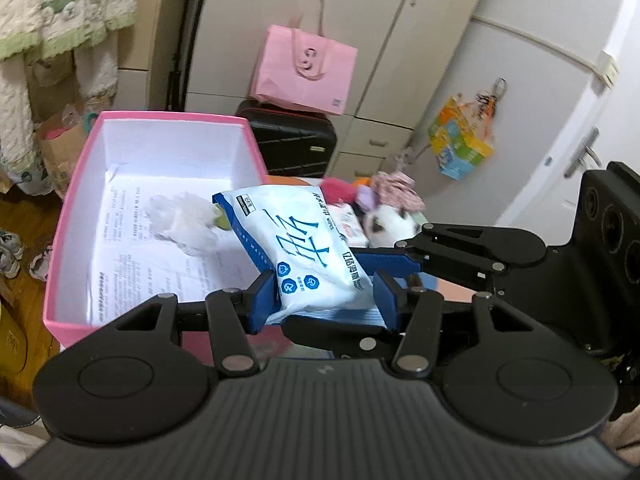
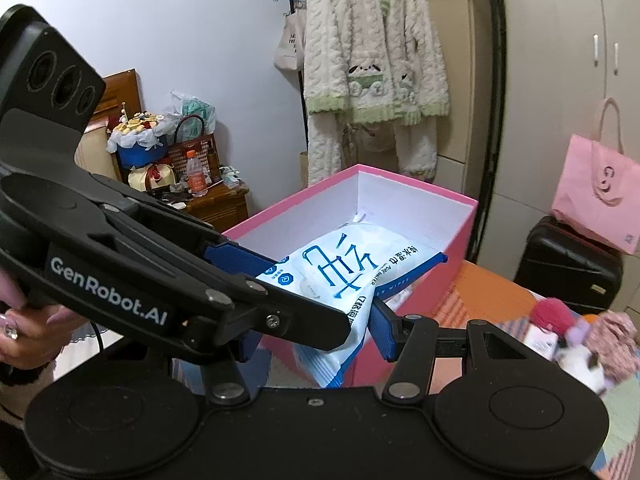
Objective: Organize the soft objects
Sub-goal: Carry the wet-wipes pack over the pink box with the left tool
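A white-and-blue pack of wet wipes [image 1: 296, 240] hangs over the near corner of an open pink box [image 1: 76, 184], and both grippers hold it. My left gripper [image 1: 324, 300] is shut on the pack's near end, a blue pad on either side. My right gripper [image 2: 316, 336] is shut on the same pack [image 2: 340, 264], coming in from the right; its left finger is hidden behind the left gripper's arm. In the box [image 2: 460, 204] lie a printed sheet and a white fluffy item [image 1: 180, 220]. A white plush toy [image 1: 388, 220] and a red pom-pom [image 1: 334, 190] lie right of the box.
A pink paper bag [image 1: 304, 68] sits on a black suitcase [image 1: 288, 140] before pale wardrobes. A fluffy robe [image 2: 372, 68] hangs behind the box. A wooden cabinet [image 2: 216, 204] with clutter stands left. A person's hand [image 2: 24, 328] grips the left tool. A pink wipes pack [image 1: 350, 224] lies by the toy.
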A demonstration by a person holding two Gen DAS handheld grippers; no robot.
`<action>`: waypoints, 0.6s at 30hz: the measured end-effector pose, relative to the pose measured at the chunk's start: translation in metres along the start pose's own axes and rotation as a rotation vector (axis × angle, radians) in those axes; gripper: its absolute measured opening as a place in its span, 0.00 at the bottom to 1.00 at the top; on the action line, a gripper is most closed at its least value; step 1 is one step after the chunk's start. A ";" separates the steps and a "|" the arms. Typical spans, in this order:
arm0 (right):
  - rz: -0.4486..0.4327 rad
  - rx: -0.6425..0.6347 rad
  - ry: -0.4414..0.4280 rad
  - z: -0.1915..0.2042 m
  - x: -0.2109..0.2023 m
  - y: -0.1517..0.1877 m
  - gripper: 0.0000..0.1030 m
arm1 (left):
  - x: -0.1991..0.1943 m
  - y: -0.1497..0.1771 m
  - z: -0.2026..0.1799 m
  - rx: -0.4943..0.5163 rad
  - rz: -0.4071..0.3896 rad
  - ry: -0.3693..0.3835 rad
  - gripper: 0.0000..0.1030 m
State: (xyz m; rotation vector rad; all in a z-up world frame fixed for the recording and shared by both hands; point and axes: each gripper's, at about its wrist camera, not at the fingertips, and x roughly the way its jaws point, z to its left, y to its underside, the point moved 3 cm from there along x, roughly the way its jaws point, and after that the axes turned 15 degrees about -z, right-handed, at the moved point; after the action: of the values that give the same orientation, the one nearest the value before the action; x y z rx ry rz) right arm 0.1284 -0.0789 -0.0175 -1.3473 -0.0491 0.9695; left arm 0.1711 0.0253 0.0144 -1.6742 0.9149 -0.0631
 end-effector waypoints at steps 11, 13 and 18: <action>0.103 0.057 -0.017 -0.023 0.081 -0.003 0.58 | 0.045 0.000 0.076 -0.178 0.038 -0.051 0.49; 0.137 0.060 -0.031 -0.026 0.091 -0.001 0.58 | 0.050 0.003 0.082 -0.199 0.049 -0.055 0.49; 0.190 0.055 -0.042 -0.027 0.107 0.006 0.58 | 0.061 0.009 0.091 -0.219 0.085 -0.064 0.49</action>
State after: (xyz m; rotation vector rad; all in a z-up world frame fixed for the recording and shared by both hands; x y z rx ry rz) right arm 0.2063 -0.0357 -0.0820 -1.2976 0.0746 1.1509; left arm 0.2531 0.0624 -0.0480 -1.8250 0.9704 0.1521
